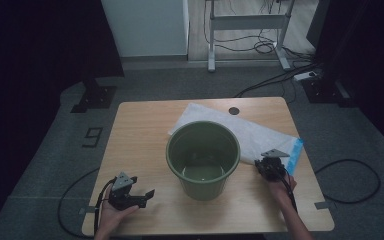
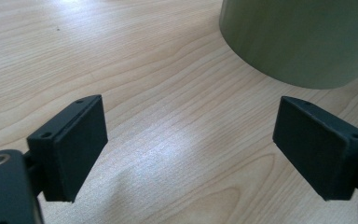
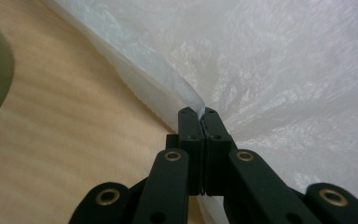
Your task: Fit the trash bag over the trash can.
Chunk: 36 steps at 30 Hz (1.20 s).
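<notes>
Round olive-green plastic bucket (image 1: pixel 203 159) upright mid light wooden bench (image 1: pixel 130 150), thin white plastic bag (image 1: pixel 252 132) flat behind and right of it, edge pinched in closed right claw (image 3: pixel 203 112), left claw (image 2: pixel 191 144) spread wide over bare wood.

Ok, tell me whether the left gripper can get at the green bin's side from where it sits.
Probably yes. The left gripper is open, and bare wooden table lies between its jaws and the green bin.
</notes>
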Each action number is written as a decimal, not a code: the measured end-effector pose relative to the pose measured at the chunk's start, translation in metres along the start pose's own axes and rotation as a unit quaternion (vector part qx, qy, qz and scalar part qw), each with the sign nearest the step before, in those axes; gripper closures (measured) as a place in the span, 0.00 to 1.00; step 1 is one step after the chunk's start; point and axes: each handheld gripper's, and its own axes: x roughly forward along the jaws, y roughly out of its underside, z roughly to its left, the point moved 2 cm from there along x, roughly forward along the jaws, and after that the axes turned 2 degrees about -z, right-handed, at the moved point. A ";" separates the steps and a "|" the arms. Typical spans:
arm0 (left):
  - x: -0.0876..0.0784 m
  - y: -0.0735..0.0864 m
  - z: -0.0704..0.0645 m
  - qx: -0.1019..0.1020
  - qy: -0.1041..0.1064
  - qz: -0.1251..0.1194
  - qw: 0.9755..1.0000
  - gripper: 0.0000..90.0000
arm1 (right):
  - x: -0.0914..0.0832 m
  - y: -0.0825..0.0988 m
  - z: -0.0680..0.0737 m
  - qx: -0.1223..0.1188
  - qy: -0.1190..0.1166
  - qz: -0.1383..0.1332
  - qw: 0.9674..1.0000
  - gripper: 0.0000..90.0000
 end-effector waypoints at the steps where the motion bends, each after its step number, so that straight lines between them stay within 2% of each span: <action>1: 0.000 0.001 0.000 0.000 0.000 0.002 1.000 0.11 | -0.008 0.004 -0.001 0.000 0.000 -0.006 1.000 0.98; 2: 0.000 0.001 0.000 0.000 0.000 0.002 1.000 0.11 | -0.008 0.004 -0.001 0.000 0.000 -0.006 1.000 0.98; 3: 0.000 0.003 -0.001 0.001 -0.002 0.004 1.000 0.11 | -0.024 0.014 -0.004 -0.003 -0.002 -0.014 1.000 0.98; 4: 0.000 0.004 0.000 0.000 -0.004 0.007 1.000 0.11 | -0.031 0.020 -0.007 -0.001 -0.003 -0.016 1.000 0.98; 6: -0.001 0.005 0.000 -0.006 -0.009 0.005 1.000 0.11 | -0.043 0.031 -0.013 0.006 -0.009 -0.011 1.000 0.98; 7: -0.001 0.005 0.000 -0.006 -0.009 0.005 1.000 0.11 | -0.043 0.031 -0.013 0.006 -0.009 -0.011 1.000 0.98; 8: -0.003 0.005 0.000 -0.012 -0.016 0.002 1.000 0.11 | -0.055 0.042 -0.020 0.010 -0.009 -0.011 1.000 0.98; 10: -0.005 0.004 0.000 -0.014 -0.019 -0.001 1.000 0.11 | -0.064 0.050 -0.023 0.013 -0.015 -0.012 1.000 0.97; 13: -0.007 0.003 0.000 -0.016 -0.021 -0.005 1.000 0.11 | -0.079 0.057 -0.027 0.038 -0.028 -0.021 0.999 0.95; 17: -0.009 0.003 0.001 -0.017 -0.021 -0.007 1.000 0.11 | -0.089 0.068 -0.027 0.043 -0.029 -0.019 0.998 0.93; 23: -0.013 0.003 0.002 -0.021 -0.020 -0.014 1.000 0.11 | -0.093 0.077 -0.029 0.030 -0.011 -0.004 0.999 0.88; 24: -0.014 0.003 0.002 -0.021 -0.019 -0.015 0.999 0.11 | -0.093 0.078 -0.028 0.028 -0.011 -0.004 1.000 0.83; 26: -0.015 0.002 0.002 -0.020 -0.019 -0.017 0.999 0.11 | -0.093 0.076 -0.026 0.021 0.001 -0.007 1.000 0.67; 28: -0.015 0.002 0.002 -0.021 -0.018 -0.017 0.999 0.11 | -0.095 0.072 -0.021 0.017 0.023 -0.024 0.999 0.44; 29: -0.014 0.002 0.003 -0.024 -0.016 -0.018 0.999 0.11 | -0.095 0.072 -0.021 0.017 0.023 -0.024 0.999 0.44; 30: -0.014 0.002 0.003 -0.032 -0.007 -0.023 0.999 0.12 | -0.096 0.064 -0.014 0.018 0.033 -0.043 0.998 0.34; 32: -0.013 0.002 0.003 -0.034 -0.003 -0.022 0.999 0.12 | -0.093 0.055 -0.005 0.017 0.026 -0.060 0.998 0.27; 33: -0.013 0.002 0.003 -0.034 -0.003 -0.022 0.999 0.12 | -0.093 0.055 -0.005 0.017 0.026 -0.060 0.998 0.27; 34: -0.012 0.002 0.002 -0.031 -0.003 -0.020 0.999 0.12 | -0.084 0.045 0.005 0.012 0.014 -0.057 0.998 0.23; 36: -0.011 0.001 0.001 -0.030 -0.001 -0.020 0.999 0.12 | -0.073 0.033 0.015 0.001 -0.004 -0.063 0.998 0.23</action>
